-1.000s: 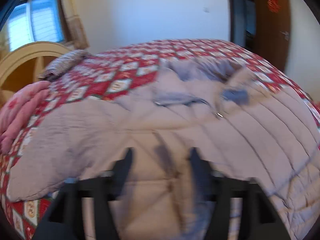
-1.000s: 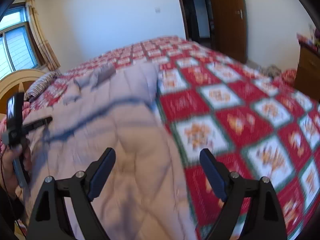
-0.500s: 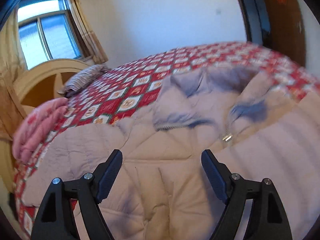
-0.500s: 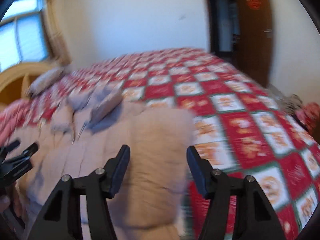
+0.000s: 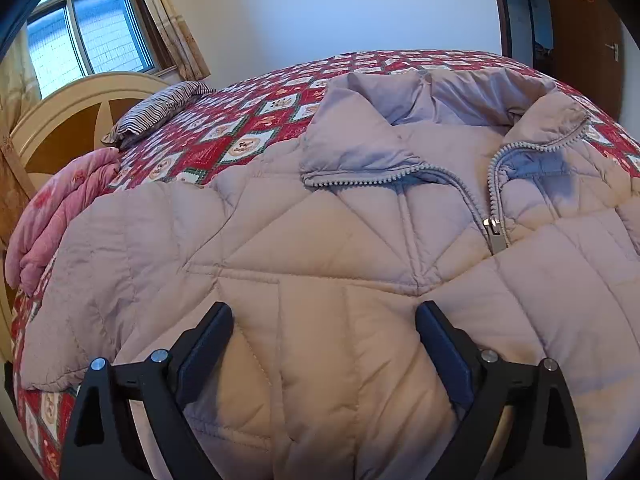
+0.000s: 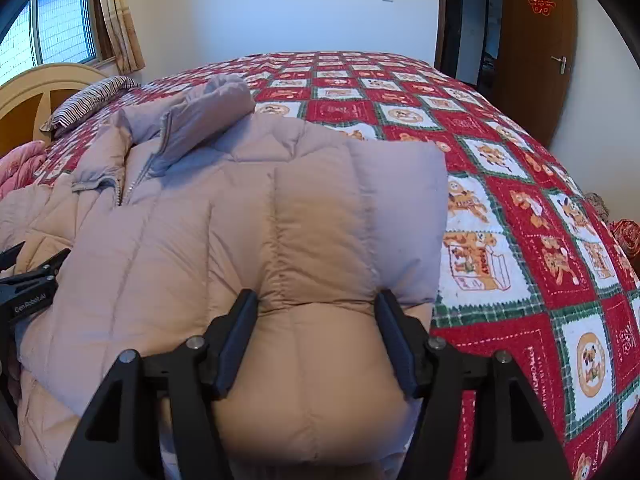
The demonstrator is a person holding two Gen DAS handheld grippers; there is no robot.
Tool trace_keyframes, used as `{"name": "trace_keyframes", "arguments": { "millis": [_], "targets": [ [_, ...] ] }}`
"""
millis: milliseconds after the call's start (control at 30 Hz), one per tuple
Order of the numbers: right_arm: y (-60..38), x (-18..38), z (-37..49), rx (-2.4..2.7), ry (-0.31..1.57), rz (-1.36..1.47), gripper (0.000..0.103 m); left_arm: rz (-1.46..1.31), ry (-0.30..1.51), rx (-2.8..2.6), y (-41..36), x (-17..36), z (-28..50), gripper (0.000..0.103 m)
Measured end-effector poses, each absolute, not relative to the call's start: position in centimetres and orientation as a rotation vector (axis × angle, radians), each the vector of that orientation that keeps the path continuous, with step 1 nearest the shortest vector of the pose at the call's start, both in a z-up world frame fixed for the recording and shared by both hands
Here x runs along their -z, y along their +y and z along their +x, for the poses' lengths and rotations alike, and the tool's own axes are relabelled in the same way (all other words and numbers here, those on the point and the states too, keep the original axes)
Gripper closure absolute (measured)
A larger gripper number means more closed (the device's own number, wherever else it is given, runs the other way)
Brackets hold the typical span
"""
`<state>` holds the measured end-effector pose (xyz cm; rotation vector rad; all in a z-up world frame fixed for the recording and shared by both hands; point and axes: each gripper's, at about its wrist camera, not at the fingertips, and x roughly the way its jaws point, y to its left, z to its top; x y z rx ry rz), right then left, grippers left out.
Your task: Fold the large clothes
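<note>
Left hand-held gripper (image 5: 322, 346): fingers spread wide apart, poised over the quilted chest panel of the jacket, gripping nothing.
Right hand-held gripper (image 6: 316, 330): fingers closed in on a puffy fold of the jacket's sleeve, fabric bulging between and below them.
Jacket (image 5: 344, 240): large pale mauve quilted down jacket, laid front-up across the bed; collar toward 12 o'clock in the left wrist view, zipper (image 5: 494, 232) partly open with its pull at about 2 o'clock from the left gripper.
Folded sleeve (image 6: 356, 216): lies across the jacket body, its outer edge beside bare bedspread at 3 o'clock.
Bed (image 6: 520, 184): covered by a red, white and green patchwork bedspread.
Striped pillow (image 5: 160, 110): near the headboard, 10 o'clock of the jacket.
Pink quilt (image 5: 56, 212): bunched at the bed's edge, 9 o'clock.
Door (image 6: 532, 48): brown wood, far right.
</note>
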<state>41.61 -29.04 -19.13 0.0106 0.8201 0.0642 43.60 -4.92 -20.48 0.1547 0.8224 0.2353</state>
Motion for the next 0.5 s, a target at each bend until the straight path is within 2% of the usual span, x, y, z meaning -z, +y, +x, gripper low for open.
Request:
{"name": "trace_keyframes", "arguments": {
  "millis": [333,433,500],
  "targets": [
    [-28.6,19.5,41.8,-0.042,0.828,-0.028,0.037,0.152,0.838,-0.232,-4.9,20.6,43.9,0.008],
    [-28.2,18.9,41.9,-0.032,0.843,-0.063,0.037,0.111,0.856,-0.2,-3.9,18.6,43.0,0.008],
    [-28.2,17.3,41.1,-0.019,0.825,-0.054,0.037,0.054,0.795,-0.163,-2.9,16.2,40.8,0.008]
  ]
}}
